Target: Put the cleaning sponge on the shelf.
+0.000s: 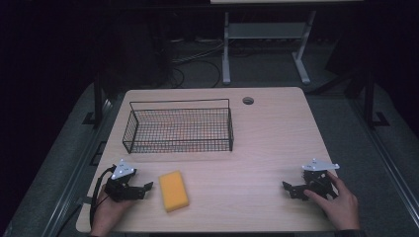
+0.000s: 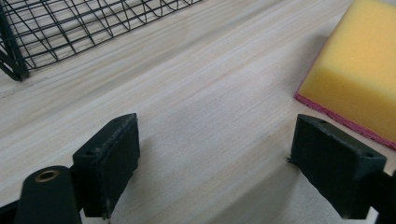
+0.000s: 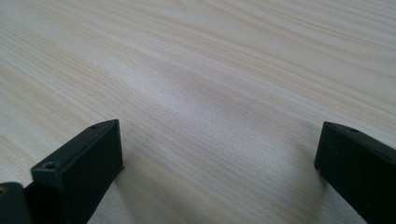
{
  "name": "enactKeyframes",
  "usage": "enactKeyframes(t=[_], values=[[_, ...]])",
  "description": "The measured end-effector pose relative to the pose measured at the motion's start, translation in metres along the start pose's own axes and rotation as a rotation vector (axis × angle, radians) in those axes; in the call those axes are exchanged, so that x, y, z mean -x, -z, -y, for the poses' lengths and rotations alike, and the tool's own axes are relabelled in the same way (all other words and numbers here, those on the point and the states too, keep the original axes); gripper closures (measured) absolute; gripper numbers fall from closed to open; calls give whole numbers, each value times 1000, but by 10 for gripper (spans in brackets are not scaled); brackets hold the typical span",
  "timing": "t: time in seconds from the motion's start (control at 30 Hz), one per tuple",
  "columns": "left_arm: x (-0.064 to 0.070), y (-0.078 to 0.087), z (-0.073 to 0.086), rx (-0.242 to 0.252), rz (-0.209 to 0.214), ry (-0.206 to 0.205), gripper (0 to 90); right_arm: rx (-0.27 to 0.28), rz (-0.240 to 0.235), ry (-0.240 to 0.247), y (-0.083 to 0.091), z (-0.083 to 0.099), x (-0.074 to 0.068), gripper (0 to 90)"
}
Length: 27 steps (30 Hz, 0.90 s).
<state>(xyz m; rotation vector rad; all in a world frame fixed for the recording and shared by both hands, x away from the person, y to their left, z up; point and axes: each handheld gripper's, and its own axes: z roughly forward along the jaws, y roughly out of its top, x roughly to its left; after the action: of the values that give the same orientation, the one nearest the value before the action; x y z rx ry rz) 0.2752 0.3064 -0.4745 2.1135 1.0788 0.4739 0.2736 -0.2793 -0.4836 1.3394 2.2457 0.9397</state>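
Sponge (image 1: 173, 190) flat on desk (image 1: 257, 148), just right of left hand-held gripper (image 1: 146, 188), jaws spread, empty. Right hand-held gripper (image 1: 288, 189) well apart, spread too.

Pale wooden table (image 1: 257, 148) with a black wire basket (image 1: 179, 126) and a yellow sponge (image 1: 173, 190) nearer the front.

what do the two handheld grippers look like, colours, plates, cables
Both are black. The left claw and right claw each carry a grey three-cornered plate on top. A black cable loops from the left one. Up close, the blocky matte fingers have small screw holes.
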Motion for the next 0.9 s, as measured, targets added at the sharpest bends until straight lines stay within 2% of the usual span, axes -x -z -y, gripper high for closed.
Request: enactKeyframes(t=[0.1, 0.2, 0.23, 0.27, 0.3, 0.33, 0.4, 0.57, 0.6, 0.9], values=[[-1, 2, 0, 0, -6, 1, 184, 0, 0, 0, 0, 0, 0, 2], [0, 5, 0, -10, -14, 6, 252, 0, 0, 0, 0, 0, 0, 2], [0, 7, 1, -12, -15, 5, 310, 0, 0, 0, 0, 0, 0, 2], [1, 9, 1, -10, -15, 7, 310, 0, 0, 0, 0, 0, 0, 2], [1, 12, 1, -4, -10, 10, 395, 0, 0, 0, 0, 0, 0, 2], [1, 14, 0, 4, 1, 17, 395, 0, 0, 0, 0, 0, 0, 2], [2, 18, -2, 11, 21, 20, 519, 0, 0, 0, 0, 0, 0, 2], [7, 22, -10, 4, 96, 19, 871, 0, 0, 0, 0, 0, 0, 2], [9, 22, -11, -3, 104, 16, 898, 1, 0, 0, 0, 0, 0, 2], [23, 19, -20, -13, 140, -20, 898, 1, 0, 0, 0, 0, 0, 2]])
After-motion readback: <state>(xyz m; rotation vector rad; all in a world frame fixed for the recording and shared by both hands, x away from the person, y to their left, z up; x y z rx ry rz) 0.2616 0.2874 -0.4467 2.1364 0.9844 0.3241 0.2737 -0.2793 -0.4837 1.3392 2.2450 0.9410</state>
